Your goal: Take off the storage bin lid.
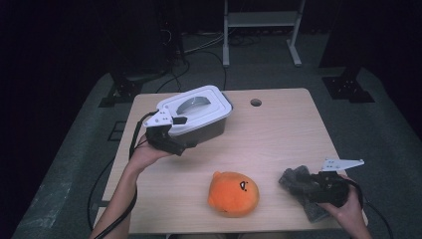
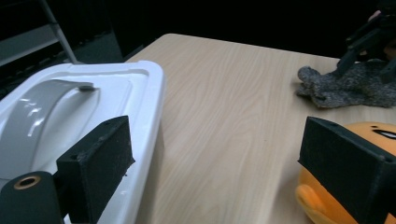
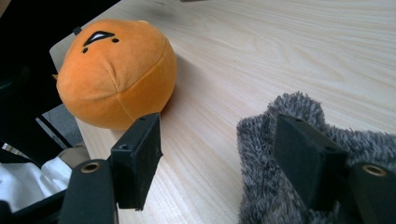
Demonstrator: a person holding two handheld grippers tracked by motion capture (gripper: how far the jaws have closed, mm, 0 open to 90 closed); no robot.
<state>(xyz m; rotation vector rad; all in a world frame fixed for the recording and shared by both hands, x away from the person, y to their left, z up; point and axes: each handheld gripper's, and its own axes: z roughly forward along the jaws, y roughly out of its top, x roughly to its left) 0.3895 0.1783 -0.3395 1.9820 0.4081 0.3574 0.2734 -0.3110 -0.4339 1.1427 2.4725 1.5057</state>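
Jaws of the right gripper (image 3: 215,163) stand apart at the near right corner of the tabletop (image 1: 278,134). One jaw rests over the grey fuzzy cloth (image 3: 289,186) and the other stands beside it on bare wood, so it seems that the gripper is placed to pinch the edge of the cloth but does not yet clamp it. Just to the left, near the front edge, lies the orange plush toy (image 1: 234,193), apart from the cloth. Farther, toward the far left corner, the left gripper (image 1: 174,142) hangs with jaws apart, holding nothing, at the near side of the white-lidded box (image 1: 199,107), probably ready to steady or open it.
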